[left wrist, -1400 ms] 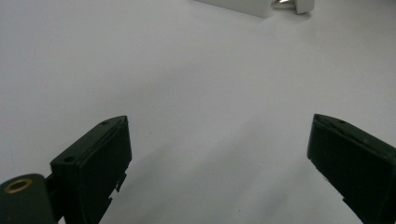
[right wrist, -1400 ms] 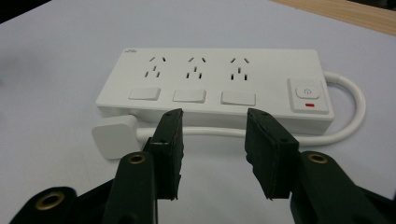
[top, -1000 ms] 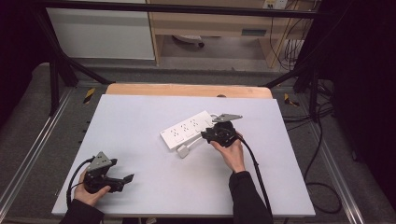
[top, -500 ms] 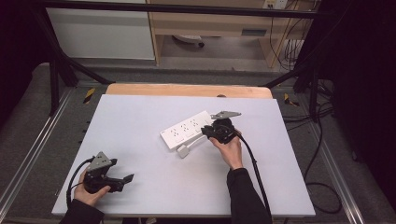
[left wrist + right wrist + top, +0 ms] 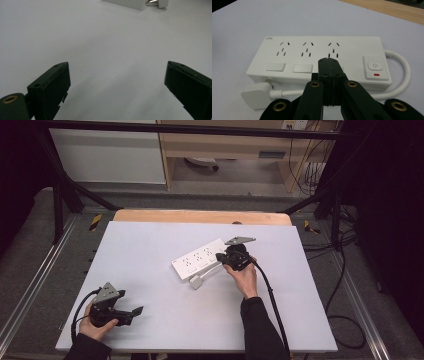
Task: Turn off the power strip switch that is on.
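Over power strip [image 5: 319, 60]: closed right claw [image 5: 328, 60]

Power strip [image 5: 199, 259] lies mid-desk [image 5: 150, 245], angled. Its plug [image 5: 196, 281] sits on the desk just in front of it, cable [image 5: 404, 75] looping round the strip's right end. Right tongs [image 5: 223, 257] at the strip's right end, left tongs [image 5: 136, 310] well apart, near-left corner.
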The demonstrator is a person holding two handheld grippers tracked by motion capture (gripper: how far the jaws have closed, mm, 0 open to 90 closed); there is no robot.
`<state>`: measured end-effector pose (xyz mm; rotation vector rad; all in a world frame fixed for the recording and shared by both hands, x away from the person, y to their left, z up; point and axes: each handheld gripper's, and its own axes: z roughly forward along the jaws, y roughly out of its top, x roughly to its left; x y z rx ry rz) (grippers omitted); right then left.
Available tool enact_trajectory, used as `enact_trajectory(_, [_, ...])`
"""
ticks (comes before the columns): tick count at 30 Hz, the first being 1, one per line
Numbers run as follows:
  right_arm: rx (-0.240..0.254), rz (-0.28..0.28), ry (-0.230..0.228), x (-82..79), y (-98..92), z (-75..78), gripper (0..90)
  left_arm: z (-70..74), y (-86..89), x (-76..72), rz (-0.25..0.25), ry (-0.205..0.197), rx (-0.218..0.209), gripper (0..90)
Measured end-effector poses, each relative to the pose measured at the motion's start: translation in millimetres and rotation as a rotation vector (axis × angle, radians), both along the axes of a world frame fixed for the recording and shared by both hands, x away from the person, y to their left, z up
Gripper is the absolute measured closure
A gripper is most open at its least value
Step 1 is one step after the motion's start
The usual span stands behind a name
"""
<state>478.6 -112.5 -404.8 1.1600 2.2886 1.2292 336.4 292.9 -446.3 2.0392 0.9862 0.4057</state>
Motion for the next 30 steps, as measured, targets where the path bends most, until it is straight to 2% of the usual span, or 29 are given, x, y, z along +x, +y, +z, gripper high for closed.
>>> enact_trajectory(7, [0.0, 0.003, -0.002, 4.1, 5.0, -0.6, 90.0, 0.2, -0.1, -0.2, 0.0, -0.001, -0.004, 6.2])
enact_trajectory(30, [0.012, -0.006, 0.025, 15.2, 13.4, -19.5, 90.0, 0.0, 0.3, 0.0, 0.001, 0.0, -0.003, 6.2])
